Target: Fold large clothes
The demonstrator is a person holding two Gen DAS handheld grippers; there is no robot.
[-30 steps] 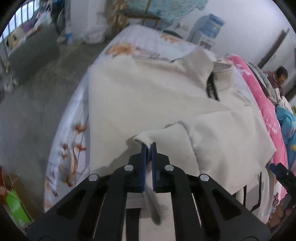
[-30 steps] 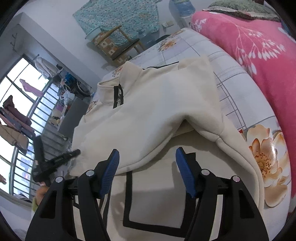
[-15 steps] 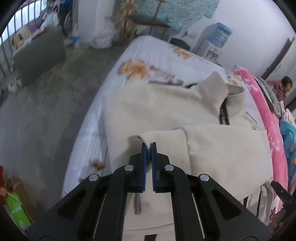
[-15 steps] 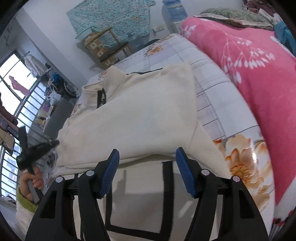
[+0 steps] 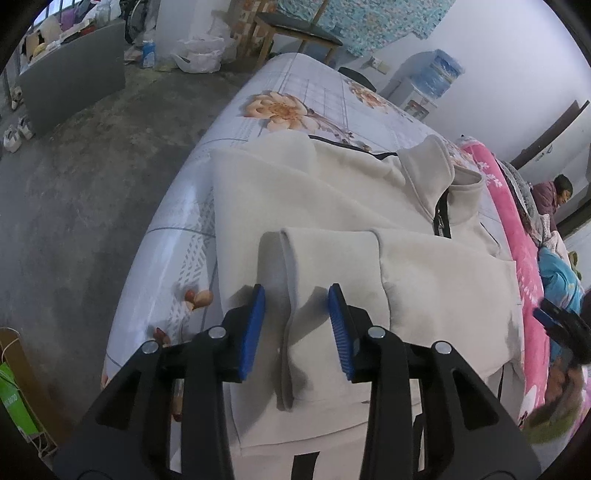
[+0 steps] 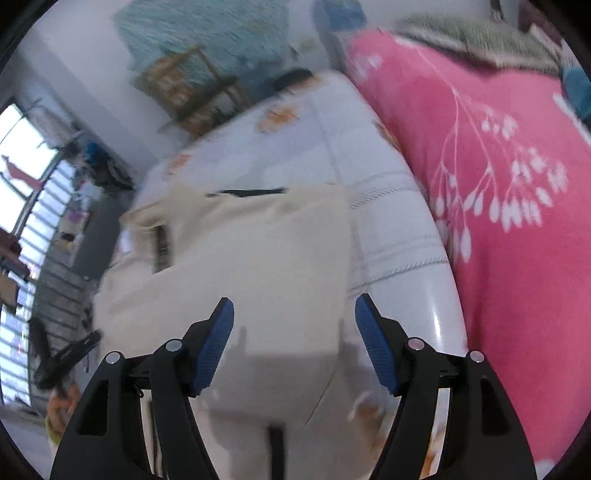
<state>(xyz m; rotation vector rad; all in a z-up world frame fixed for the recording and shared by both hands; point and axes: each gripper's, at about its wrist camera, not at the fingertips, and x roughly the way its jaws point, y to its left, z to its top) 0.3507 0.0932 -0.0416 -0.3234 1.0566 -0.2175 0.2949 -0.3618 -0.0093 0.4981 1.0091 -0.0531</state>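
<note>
A cream zip-neck sweatshirt (image 5: 332, 192) lies flat on the bed, collar (image 5: 432, 166) at the far end. One sleeve is folded across its body, and the cuff (image 5: 288, 258) lies loose between the blue pads of my left gripper (image 5: 295, 291). Those jaws are opening and no pad presses on the cuff. In the blurred right wrist view, my right gripper (image 6: 294, 306) hovers over the sweatshirt (image 6: 258, 251) near its right edge. Its jaws are opening too, with nothing gripped. Each gripper also shows at the edge of the other's view: right gripper (image 5: 554, 321), left gripper (image 6: 70, 354).
The bed's floral sheet (image 5: 321, 96) ends at a rounded edge on the left, above the concrete floor (image 5: 74, 184). A pink blanket (image 6: 498, 184) runs along the bed's right side. A person (image 5: 554, 192) sits far right. A wooden chair (image 5: 295, 29) and water dispenser (image 5: 432, 81) stand beyond the bed.
My left jaws have parted and let go of the sleeve cuff, which now rests on the sweatshirt. My right gripper has swept sideways toward the garment's right edge, blurring its view.
</note>
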